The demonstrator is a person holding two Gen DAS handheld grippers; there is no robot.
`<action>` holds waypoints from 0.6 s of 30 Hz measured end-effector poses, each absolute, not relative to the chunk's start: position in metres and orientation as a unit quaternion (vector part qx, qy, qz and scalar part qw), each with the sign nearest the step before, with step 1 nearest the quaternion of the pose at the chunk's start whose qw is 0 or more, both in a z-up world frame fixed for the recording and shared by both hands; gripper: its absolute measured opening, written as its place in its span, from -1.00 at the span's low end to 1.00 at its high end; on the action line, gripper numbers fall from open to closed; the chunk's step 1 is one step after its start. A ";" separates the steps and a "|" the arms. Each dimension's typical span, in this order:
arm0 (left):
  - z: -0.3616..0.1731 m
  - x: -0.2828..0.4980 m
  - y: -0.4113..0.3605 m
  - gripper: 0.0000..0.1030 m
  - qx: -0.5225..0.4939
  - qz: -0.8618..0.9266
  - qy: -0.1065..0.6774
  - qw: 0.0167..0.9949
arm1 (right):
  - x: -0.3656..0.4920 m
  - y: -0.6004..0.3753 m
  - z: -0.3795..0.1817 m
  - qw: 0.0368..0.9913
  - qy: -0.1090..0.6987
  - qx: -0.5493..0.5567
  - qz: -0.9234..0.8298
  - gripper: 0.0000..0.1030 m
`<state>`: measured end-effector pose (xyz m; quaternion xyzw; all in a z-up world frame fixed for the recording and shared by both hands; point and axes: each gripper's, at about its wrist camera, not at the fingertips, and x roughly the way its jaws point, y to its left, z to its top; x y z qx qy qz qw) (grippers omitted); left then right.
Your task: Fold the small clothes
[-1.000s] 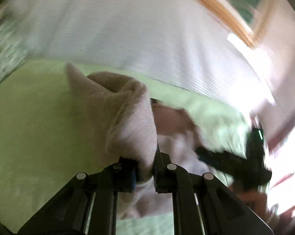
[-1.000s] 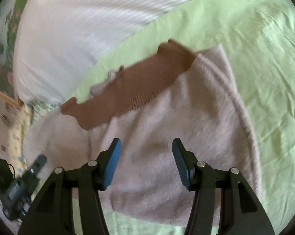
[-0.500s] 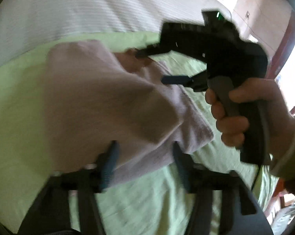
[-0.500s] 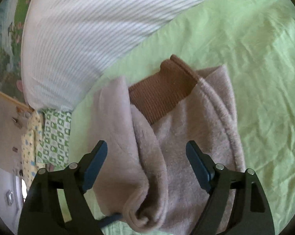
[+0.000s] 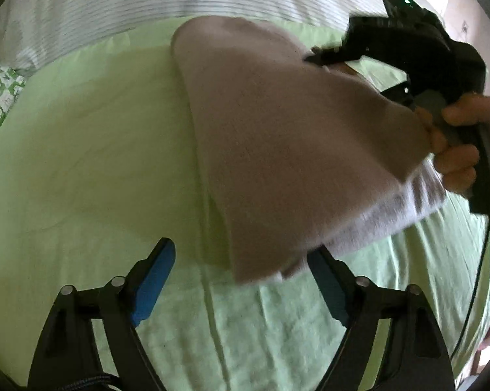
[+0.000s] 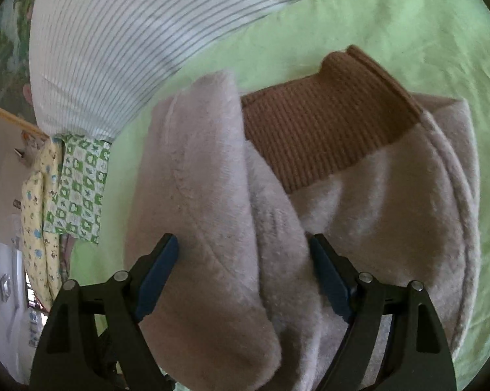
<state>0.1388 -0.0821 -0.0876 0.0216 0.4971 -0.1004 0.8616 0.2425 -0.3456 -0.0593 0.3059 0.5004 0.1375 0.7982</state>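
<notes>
On a green sheet (image 5: 82,150), the left gripper (image 5: 241,280) hangs with its blue pads (image 5: 153,280) spread wide — its jaws have just been opening, and the near corner of a pale fleece garment (image 5: 277,150) droops between them without being pinched. The garment lies folded over itself on the sheet, its upper flap blurred. Past it, at the far right of the left view, a hand (image 5: 456,140) grips the black handle of the right gripper (image 5: 359,68), which reaches over the garment's far edge.

From the right wrist, the right gripper (image 6: 243,277) straddles the thick folded roll of the garment (image 6: 212,195); its jaws have just been closing a little, yet the pads stand apart on either side of the roll, and whether they press it cannot be told. Beyond the roll, a brown ribbed cuff (image 6: 326,123) lies across the fleece. Farther off, a white striped pillow (image 6: 114,49) rests at the sheet's edge — beside it, checked green cloth (image 6: 79,189).
</notes>
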 end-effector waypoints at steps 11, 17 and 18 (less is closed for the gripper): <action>-0.064 0.149 -0.095 -0.40 0.016 -0.137 0.483 0.864 | 0.206 -0.366 0.025 0.844 0.400 0.319 0.163 -0.64; -0.073 0.144 -0.115 -0.41 0.043 -0.161 0.489 0.856 | 0.174 -0.415 -0.003 0.848 0.422 0.312 0.071 -0.64; -0.075 0.143 -0.119 -0.42 0.043 -0.163 0.493 0.853 | 0.171 -0.421 -0.017 0.844 0.437 0.307 0.054 -0.64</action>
